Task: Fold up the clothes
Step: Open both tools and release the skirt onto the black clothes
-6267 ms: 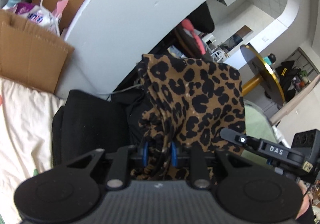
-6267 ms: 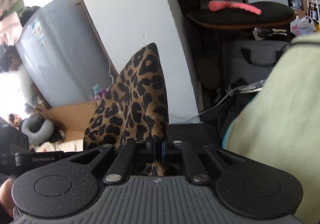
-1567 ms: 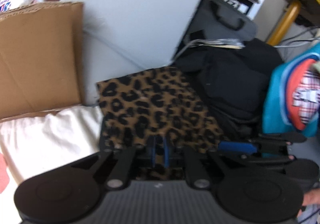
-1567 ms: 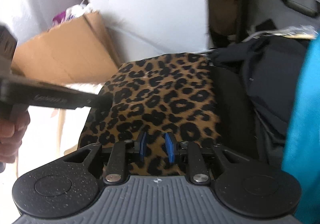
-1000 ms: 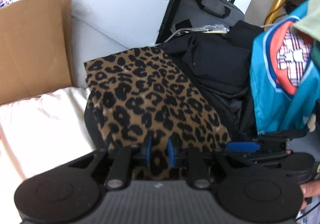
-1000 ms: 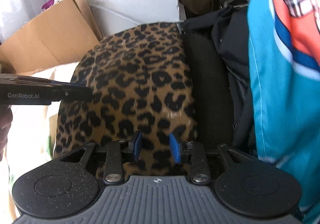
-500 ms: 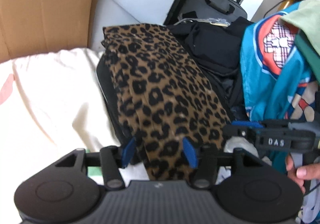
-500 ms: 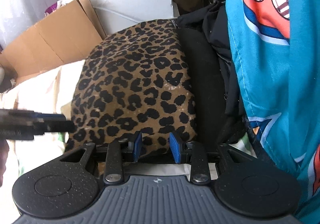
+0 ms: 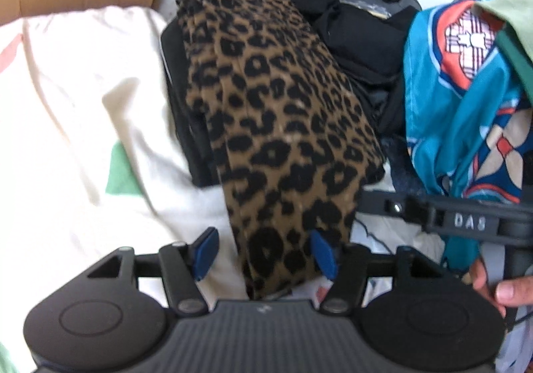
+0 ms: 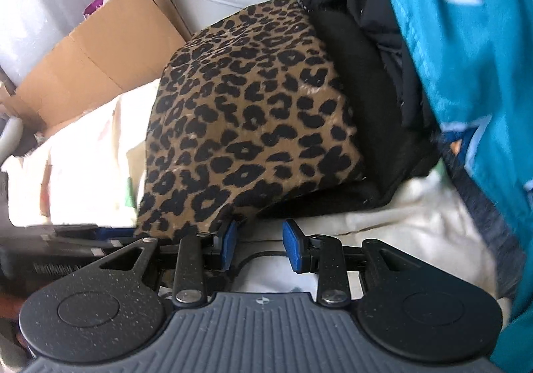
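Note:
A folded leopard-print garment [image 9: 273, 126] lies on top of a folded black garment [image 9: 180, 106] on a cream sheet [image 9: 66, 126]. My left gripper [image 9: 263, 254] is open, its blue pads either side of the garment's near end without clamping it. In the right wrist view the leopard garment [image 10: 253, 119] lies over the black one [image 10: 359, 99]. My right gripper [image 10: 261, 244] is open and empty just in front of the stack's near edge. The right gripper's body also shows in the left wrist view [image 9: 466, 223].
A cardboard box [image 10: 100, 53] stands at the back left against a white wall. A pile of black clothes [image 9: 359, 33] and a teal patterned garment [image 9: 473, 99] are to the right. The teal garment [image 10: 466, 56] hangs close on the right gripper's right side.
Both grippers let go of the leopard garment, which now lies flat on the black one. Both have opened wider and drawn back toward the stack's near edge.

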Demonstrator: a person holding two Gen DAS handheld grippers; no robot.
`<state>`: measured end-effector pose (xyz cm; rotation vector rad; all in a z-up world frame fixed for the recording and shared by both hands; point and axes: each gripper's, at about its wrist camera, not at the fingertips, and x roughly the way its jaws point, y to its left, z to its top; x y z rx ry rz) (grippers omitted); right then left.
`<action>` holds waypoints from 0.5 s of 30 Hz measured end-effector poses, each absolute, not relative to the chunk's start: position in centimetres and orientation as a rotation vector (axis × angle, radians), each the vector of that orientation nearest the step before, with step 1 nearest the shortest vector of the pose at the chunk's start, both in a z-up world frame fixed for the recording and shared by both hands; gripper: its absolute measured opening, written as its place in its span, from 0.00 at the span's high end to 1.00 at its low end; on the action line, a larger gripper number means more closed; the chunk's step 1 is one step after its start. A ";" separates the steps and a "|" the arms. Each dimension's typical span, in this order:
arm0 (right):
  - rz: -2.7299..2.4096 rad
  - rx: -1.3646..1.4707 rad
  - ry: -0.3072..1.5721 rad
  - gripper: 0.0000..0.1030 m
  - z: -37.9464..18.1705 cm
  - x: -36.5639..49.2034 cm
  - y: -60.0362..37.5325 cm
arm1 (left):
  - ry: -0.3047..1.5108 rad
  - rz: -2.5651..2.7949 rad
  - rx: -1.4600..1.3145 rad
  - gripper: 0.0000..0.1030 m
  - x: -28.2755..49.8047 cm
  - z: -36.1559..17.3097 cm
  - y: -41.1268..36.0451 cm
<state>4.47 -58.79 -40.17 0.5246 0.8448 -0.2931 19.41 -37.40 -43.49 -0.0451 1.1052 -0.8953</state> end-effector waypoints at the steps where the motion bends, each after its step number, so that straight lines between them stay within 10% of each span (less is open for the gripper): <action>1: -0.293 0.537 0.842 0.63 -40.4 4.5 -58.7 | 1.103 -0.898 -0.049 0.39 19.2 -43.6 -37.3; 6: -0.304 0.571 0.847 0.63 -41.7 4.8 -58.3 | 1.124 -0.896 -0.069 0.71 18.7 -44.0 -37.0; 15: -0.260 0.601 0.819 0.63 -40.8 3.1 -58.3 | 1.183 -0.899 -0.156 0.92 19.4 -43.8 -34.8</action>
